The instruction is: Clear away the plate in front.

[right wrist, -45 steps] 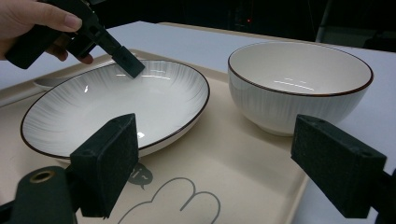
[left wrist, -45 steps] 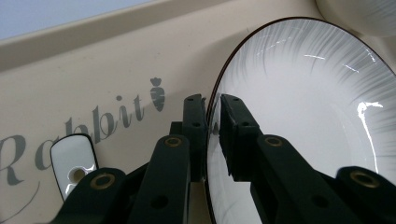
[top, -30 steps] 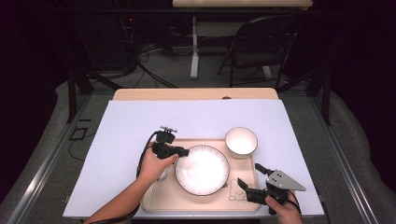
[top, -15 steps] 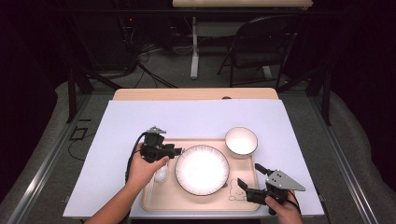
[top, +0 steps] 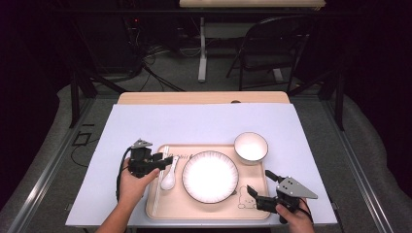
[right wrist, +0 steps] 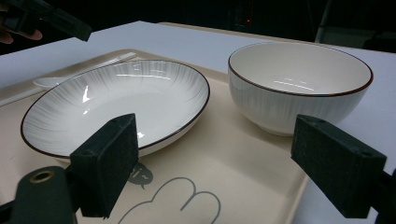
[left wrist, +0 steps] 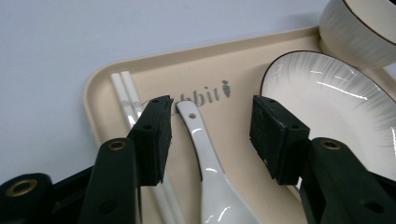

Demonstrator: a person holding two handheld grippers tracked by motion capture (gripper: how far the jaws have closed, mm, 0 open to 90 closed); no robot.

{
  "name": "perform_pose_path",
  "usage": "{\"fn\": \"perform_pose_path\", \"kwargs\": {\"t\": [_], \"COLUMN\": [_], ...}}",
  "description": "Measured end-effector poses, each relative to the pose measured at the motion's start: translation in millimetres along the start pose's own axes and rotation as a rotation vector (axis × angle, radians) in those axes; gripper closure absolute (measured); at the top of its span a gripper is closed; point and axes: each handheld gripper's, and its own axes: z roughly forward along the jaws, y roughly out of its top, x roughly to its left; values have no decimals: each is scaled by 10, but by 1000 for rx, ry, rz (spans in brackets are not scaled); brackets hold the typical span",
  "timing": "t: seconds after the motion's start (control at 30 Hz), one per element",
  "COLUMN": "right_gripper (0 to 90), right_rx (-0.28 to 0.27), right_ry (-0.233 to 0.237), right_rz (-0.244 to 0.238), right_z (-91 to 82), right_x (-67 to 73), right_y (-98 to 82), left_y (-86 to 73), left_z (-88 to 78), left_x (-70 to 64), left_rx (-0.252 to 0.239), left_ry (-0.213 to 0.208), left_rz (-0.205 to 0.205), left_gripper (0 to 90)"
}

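Dealing here with a white ceramic spoon (top: 168, 177), lying flat on the beige tray (top: 209, 217) between the white chopsticks (top: 159, 180) and the ribbed plate (top: 210, 176), apart from both. Lying with the holed handle end toward the far tray edge and the scoop toward the person.

Left gripper (top: 167, 160):
- Hovering low over the spoon handle, jaws having just been opening and now standing well apart.
- Straddling the handle (left wrist: 196, 135) in the left gripper view, with clear daylight on both sides; pads not pressing, nothing held.

Right gripper (top: 259, 182):
- Waiting over the near right corner of the tray, jaws spread wide and empty.
- Facing the plate and the bowl (right wrist: 299, 84) in the right gripper view.

Handling judgement for the spoon:
- Light and fully rigid; not yielding under the pads.
- Glazed and glossy, so likely slipping or swivelling under a weak or off-centre pinch.
- Brittle; probably chipping if dropped on the tray or knocked against the plate rim.
- Lying low and flat, leaving little room under the handle.

Recommended hold:
- Pinching across the narrow handle, toward the middle of the handle and not at the holed tip, squarely side to side.
- Avoiding the broad curved scoop.
- Keeping the outer jaw clear of the chopsticks lying just beside the handle.
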Motion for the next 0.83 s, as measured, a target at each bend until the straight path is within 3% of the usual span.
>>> {"fn": "perform_pose_path", "kwargs": {"t": [0.37,0.8,0.83], "right_gripper": [142,142,142], "right_rx": [1,-1,-1], "right_ry": [0,3,3], "right_rz": [-1,-1,-1], "right_z": [1,-3,-3], "right_x": [2,-2,-2], "right_y": [0,1,1], "left_y": [-157,-220,-245], "left_z": [-69,-40,-80], "left_x": [134,188,292], "left_rx": [-93,-112,-139], "left_ry": [109,129,204], "left_rz": [50,46,64], "left_gripper": [394,364,364]}}
